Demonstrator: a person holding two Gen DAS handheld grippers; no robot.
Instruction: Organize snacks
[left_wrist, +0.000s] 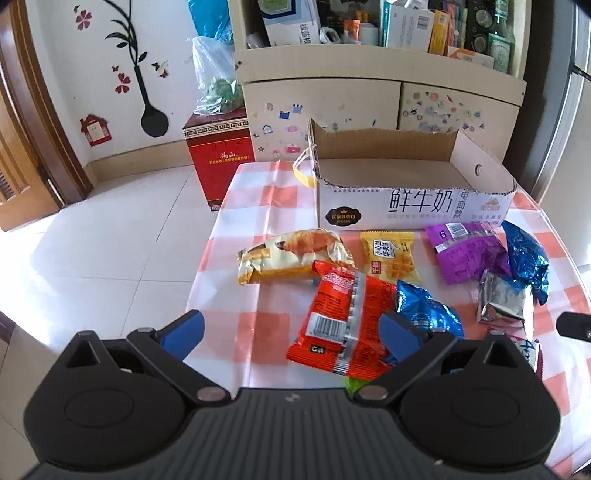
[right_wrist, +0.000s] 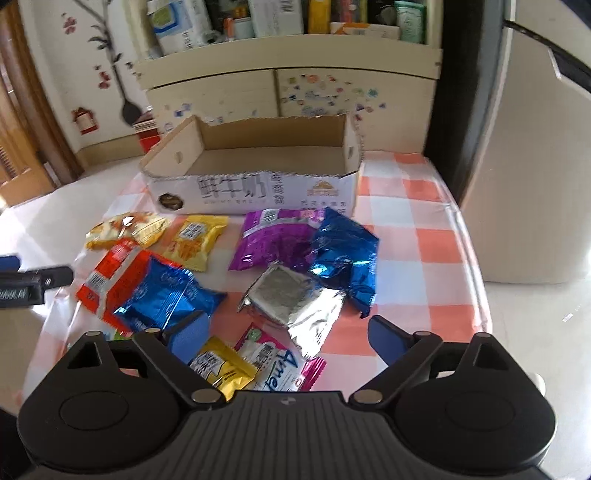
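With both the left gripper (left_wrist: 291, 332) and right gripper (right_wrist: 288, 336) spread empty, pinch the light, crinkly, slippery red snack packet (left_wrist: 341, 317) across its flat middle.

Bright daylight from the left, glare washing out the floor tiles (left_wrist: 92, 258) left of the gripper. Right wrist view slightly motion-blurred, left sharp. Strong fisheye bending and dark corners in both.

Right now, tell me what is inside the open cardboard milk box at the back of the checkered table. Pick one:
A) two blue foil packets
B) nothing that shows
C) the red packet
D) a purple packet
B: the cardboard milk box shows only bare brown floor and walls, while the purple packet and red packet lie on the tablecloth in front of it.
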